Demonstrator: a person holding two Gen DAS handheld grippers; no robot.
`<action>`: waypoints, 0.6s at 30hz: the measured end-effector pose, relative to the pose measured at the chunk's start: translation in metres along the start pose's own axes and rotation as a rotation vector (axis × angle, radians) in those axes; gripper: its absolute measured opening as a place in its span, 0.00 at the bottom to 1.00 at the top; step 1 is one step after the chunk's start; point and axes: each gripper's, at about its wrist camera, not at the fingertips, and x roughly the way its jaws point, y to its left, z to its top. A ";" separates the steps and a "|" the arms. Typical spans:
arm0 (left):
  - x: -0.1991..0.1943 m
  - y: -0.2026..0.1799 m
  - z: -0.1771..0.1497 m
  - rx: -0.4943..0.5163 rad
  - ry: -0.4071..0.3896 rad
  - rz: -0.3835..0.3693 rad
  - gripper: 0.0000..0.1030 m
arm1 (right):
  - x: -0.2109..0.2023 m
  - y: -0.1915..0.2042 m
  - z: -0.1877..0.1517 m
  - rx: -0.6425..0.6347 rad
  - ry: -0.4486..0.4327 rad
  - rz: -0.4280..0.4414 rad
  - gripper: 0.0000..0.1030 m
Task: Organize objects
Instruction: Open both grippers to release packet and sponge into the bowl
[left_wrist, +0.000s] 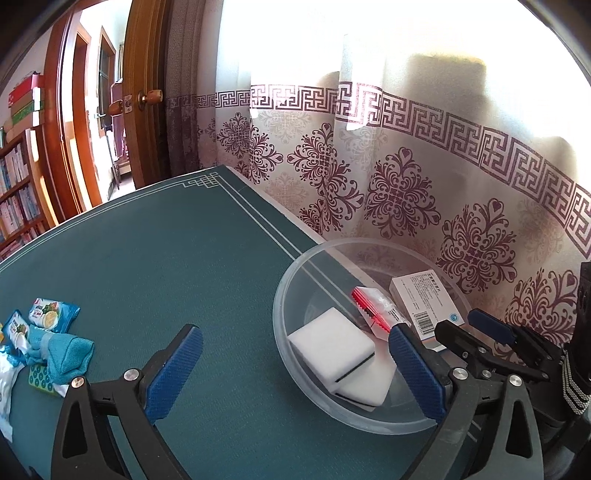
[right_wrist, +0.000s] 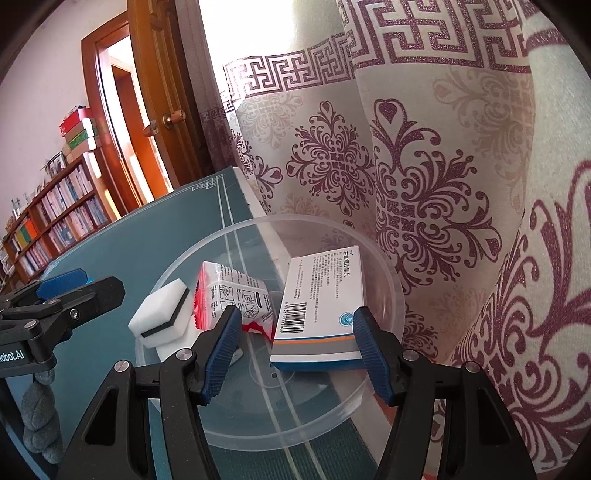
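the left gripper (left_wrist: 295, 369) is spread empty; the box (right_wrist: 317, 306), loosely bracketed by the right gripper (right_wrist: 295, 354), could tip the bowl (right_wrist: 391, 295) if dragged.

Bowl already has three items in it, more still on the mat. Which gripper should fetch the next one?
Left. The left gripper is open and empty, and the snack packets and teal cloth lie on its side. The right gripper sits over the bowl beside the medicine box.

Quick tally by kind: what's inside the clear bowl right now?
White sponge blocks: 2
Red-and-white packet: 1
Medicine box: 1
Total in the clear bowl: 4
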 end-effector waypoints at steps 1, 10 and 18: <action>-0.001 0.003 0.000 -0.008 -0.001 0.003 1.00 | -0.001 0.002 0.000 -0.005 -0.005 0.000 0.63; -0.019 0.026 -0.007 -0.042 -0.035 0.075 1.00 | -0.012 0.023 -0.003 -0.048 -0.038 0.001 0.64; -0.035 0.049 -0.016 -0.073 -0.059 0.120 0.99 | -0.030 0.049 -0.008 -0.104 -0.103 -0.010 0.64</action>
